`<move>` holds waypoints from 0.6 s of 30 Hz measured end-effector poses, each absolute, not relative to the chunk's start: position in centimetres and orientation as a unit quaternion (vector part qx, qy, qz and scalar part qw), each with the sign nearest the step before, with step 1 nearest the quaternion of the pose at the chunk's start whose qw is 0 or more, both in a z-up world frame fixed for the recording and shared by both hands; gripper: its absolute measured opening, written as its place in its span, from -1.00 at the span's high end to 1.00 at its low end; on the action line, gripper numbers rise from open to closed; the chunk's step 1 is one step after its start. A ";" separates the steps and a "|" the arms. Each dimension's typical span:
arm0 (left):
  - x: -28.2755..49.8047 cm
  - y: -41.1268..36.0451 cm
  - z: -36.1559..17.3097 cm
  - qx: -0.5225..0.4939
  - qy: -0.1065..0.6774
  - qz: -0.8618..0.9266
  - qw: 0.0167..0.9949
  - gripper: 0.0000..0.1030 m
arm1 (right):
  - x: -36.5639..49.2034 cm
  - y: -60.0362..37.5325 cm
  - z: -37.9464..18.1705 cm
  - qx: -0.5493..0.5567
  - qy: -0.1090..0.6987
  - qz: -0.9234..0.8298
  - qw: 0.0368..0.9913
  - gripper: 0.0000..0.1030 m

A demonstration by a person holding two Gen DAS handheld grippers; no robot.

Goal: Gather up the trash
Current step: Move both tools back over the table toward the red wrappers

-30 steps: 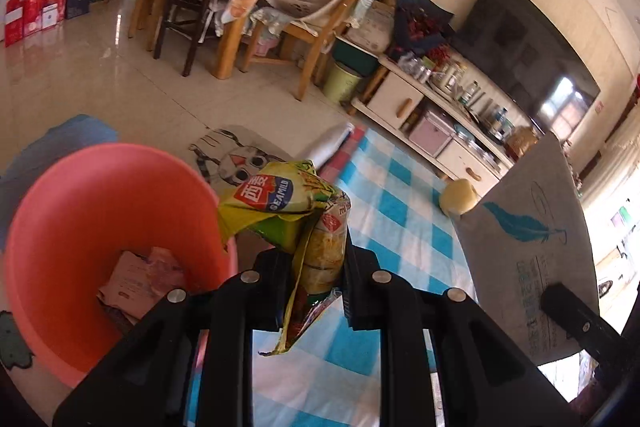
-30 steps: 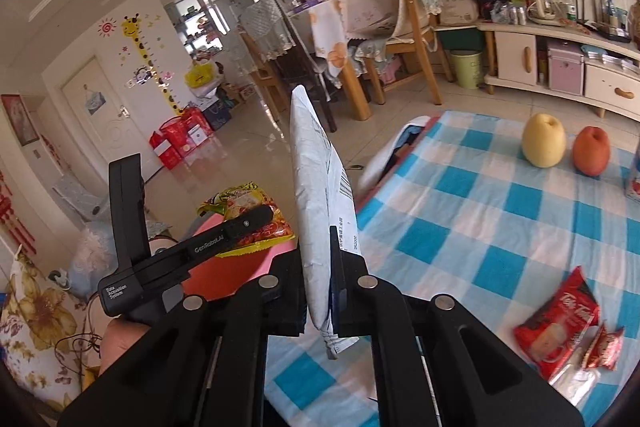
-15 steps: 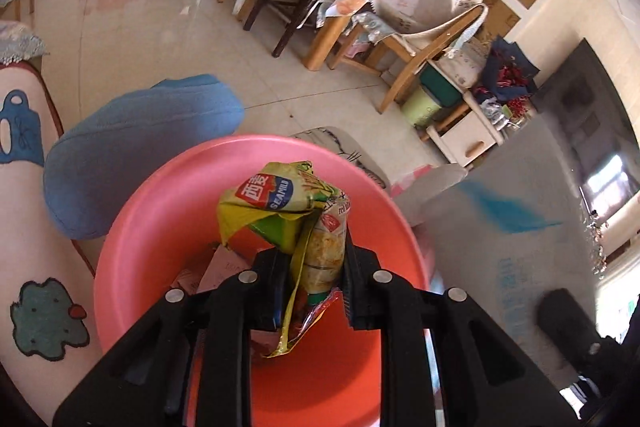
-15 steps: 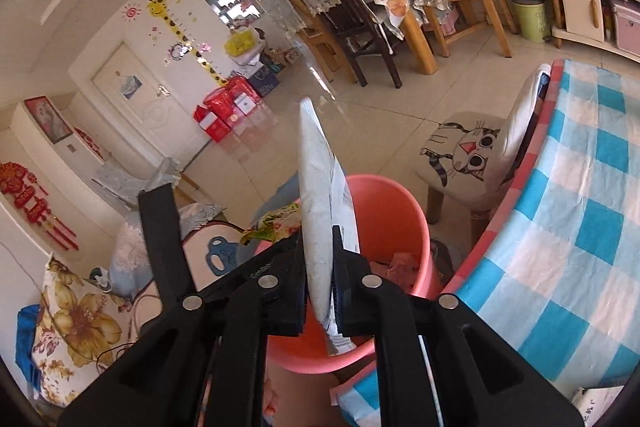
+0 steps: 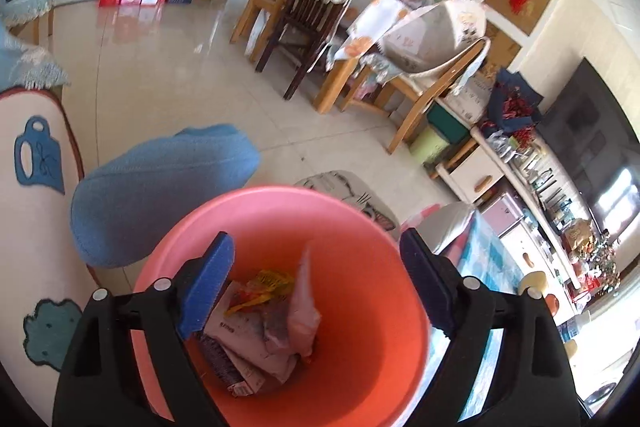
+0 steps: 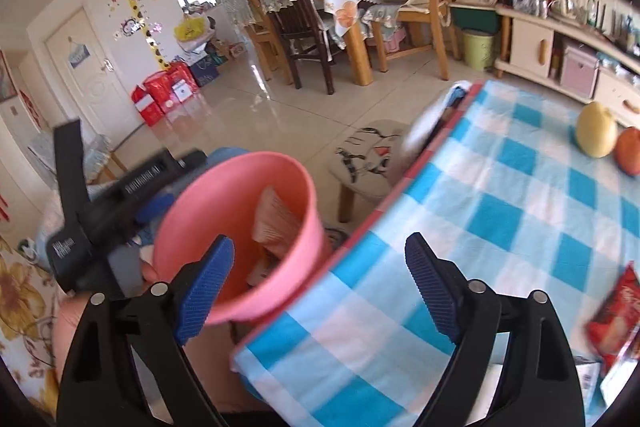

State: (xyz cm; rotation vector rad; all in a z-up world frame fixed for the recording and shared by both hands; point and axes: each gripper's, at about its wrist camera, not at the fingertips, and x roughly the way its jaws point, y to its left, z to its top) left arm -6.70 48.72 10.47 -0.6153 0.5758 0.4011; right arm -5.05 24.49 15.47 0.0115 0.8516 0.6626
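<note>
Crinkly foil trash (image 5: pixel 276 311) lies in the bin (image 5: pixel 360 223) under your left tongs (image 5: pixel 314 285), jaws opening, empty. Your right tongs (image 6: pixel 320 283) are opening too, empty. Right of them on the surface (image 6: pixel 500 195), a red wrapper (image 6: pixel 614 319): light, slippery; pinch its flat edge.

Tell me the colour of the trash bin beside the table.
Salmon pink; the bin shows best in the left wrist view.

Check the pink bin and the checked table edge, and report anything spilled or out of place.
Nothing has spilled: the wrappers lie inside the pink bin. One oddity: a red snack packet lies on the checked tablecloth, outside the bin. Both tongs, left and right, are opening, empty.
</note>
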 end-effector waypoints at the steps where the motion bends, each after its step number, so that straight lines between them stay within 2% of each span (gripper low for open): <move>1: -6.8 47.9 11.0 -0.286 0.266 0.191 0.901 -0.74 | -5.5 23.7 15.5 -0.004 0.403 0.306 0.862 -0.72; 9: -7.1 42.3 14.8 -0.244 0.202 0.118 0.941 -0.83 | -6.9 17.8 16.7 -0.026 0.380 0.264 0.886 -0.76; 12: -7.2 40.2 15.8 -0.247 0.207 0.073 0.944 -0.83 | -7.7 15.8 17.5 -0.033 0.360 0.250 0.898 -0.80; 18: -6.9 34.8 17.5 -0.187 0.216 0.036 0.958 -0.83 | -9.0 11.4 19.1 -0.025 0.322 0.224 0.920 -0.82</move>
